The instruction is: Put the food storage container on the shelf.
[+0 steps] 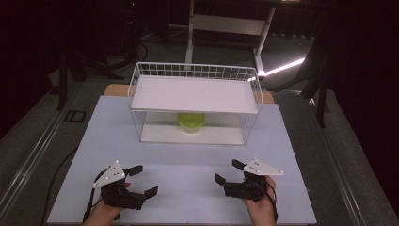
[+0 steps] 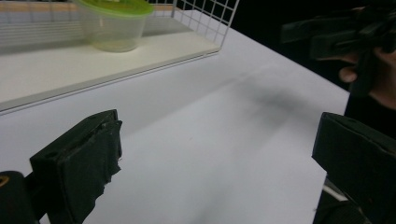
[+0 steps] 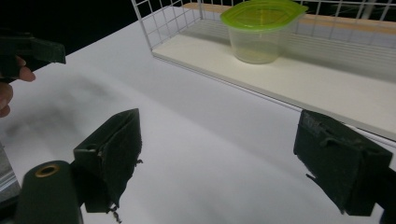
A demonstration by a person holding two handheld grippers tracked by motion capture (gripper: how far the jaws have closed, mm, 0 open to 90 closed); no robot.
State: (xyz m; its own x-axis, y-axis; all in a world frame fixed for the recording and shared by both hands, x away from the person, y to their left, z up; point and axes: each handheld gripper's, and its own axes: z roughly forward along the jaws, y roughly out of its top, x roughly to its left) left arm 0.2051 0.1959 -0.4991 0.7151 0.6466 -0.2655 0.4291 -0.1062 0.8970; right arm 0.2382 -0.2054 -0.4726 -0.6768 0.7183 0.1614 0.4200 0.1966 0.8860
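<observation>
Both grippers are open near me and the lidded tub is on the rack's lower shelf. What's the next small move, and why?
Probably ease the right gripper forward toward the tub. Both grippers, the left gripper too, sit open and empty on the near table, while the tub stands upright, green lid on, at mid-shelf of the wire rack, whose front looks open.

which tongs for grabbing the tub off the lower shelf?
Roughly even, slight edge right. The tub sits mid-shelf inside the wire rack; both the left tongs and the right tongs are open and empty, with the tub closer in the right gripper view.
</observation>
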